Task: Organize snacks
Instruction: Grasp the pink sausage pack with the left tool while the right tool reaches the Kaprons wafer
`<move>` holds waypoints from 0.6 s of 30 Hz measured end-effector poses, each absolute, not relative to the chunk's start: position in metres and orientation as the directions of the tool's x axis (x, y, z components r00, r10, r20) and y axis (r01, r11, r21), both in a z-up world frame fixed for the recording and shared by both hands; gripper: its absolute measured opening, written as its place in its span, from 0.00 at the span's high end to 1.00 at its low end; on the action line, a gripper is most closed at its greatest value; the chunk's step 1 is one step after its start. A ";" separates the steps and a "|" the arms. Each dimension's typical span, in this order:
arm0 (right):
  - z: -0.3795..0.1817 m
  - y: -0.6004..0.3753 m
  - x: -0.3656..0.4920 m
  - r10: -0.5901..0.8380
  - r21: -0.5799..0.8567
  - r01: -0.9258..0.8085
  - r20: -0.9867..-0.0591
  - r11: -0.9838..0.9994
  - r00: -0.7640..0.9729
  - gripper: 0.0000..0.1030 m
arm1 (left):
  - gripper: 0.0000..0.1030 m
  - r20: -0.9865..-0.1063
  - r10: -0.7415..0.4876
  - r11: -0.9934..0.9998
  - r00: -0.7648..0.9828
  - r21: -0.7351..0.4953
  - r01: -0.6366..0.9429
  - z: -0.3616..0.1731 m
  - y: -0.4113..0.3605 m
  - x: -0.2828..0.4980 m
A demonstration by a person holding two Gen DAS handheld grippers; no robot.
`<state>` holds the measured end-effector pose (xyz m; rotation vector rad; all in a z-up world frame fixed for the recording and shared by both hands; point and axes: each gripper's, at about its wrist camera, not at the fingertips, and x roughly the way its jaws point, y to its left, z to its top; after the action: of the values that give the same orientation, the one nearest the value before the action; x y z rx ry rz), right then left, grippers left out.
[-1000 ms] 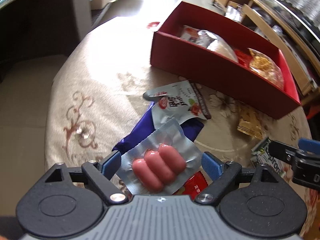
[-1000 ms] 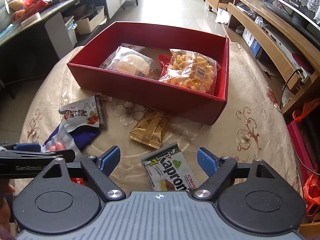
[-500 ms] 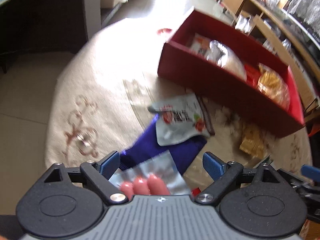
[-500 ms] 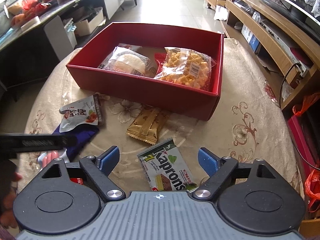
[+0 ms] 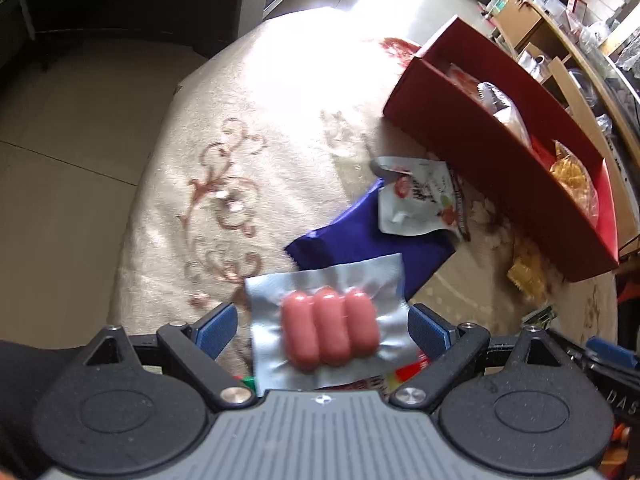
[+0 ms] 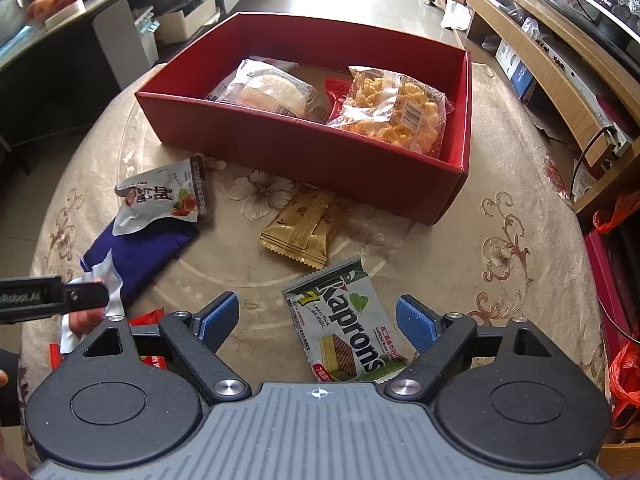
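A clear pack of three pink sausages (image 5: 330, 330) lies between the open jaws of my left gripper (image 5: 322, 328), which are not closed on it. Behind it lie a purple packet (image 5: 372, 240) and a white pouch (image 5: 420, 202). The red box (image 6: 304, 148) holds a bun pack (image 6: 272, 92) and a yellow snack bag (image 6: 396, 110). My right gripper (image 6: 318, 320) is open above a Kaprons wafer pack (image 6: 344, 328). A gold packet (image 6: 304, 226) lies in front of the box.
The round table has a beige patterned cloth (image 6: 500, 240). A red wrapper (image 6: 154, 318) lies at the left by my left gripper. Wooden shelving (image 6: 560, 60) stands to the right, a dark counter to the left.
My left gripper has pulled back and swung left; the sausage pack now sits squarely between its jaws. My right gripper has drawn nearer the wafer pack.
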<state>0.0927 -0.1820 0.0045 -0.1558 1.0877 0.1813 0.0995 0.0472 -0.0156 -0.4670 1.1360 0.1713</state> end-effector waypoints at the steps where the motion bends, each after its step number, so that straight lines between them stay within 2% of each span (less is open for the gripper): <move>1: 0.005 -0.182 0.093 0.069 -0.038 -0.221 -0.888 0.974 0.454 0.13 | 0.13 -0.901 -0.103 0.894 0.421 -0.269 -0.357 -0.016 0.042 0.102; 6: 0.001 -0.184 0.094 0.063 -0.042 -0.221 -0.892 0.974 0.447 0.13 | 0.13 -0.905 -0.031 0.909 0.424 -0.202 -0.365 -0.024 0.027 0.110; 9: -0.003 -0.185 0.096 0.055 -0.048 -0.222 -0.899 0.974 0.435 0.13 | 0.17 -0.904 -0.008 0.919 0.428 -0.175 -0.353 -0.025 0.025 0.109; 11: -0.006 -0.186 0.097 0.046 -0.054 -0.217 -0.902 0.975 0.429 0.13 | 0.22 -0.898 -0.017 0.925 0.439 -0.180 -0.334 -0.023 0.024 0.108; 13: -0.009 -0.188 0.098 0.040 -0.056 -0.212 -0.906 0.976 0.422 0.13 | 0.32 -0.893 -0.029 0.940 0.449 -0.176 -0.291 -0.018 0.021 0.106; 18: -0.018 -0.193 0.099 0.029 -0.055 -0.201 -0.918 0.978 0.395 0.13 | 0.32 -0.893 -0.065 0.945 0.445 -0.198 -0.259 -0.016 0.028 0.103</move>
<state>0.0987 -0.1927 -0.0185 -0.1666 1.1566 0.1466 0.1025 0.0275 -0.0156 -0.3280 1.1091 0.1227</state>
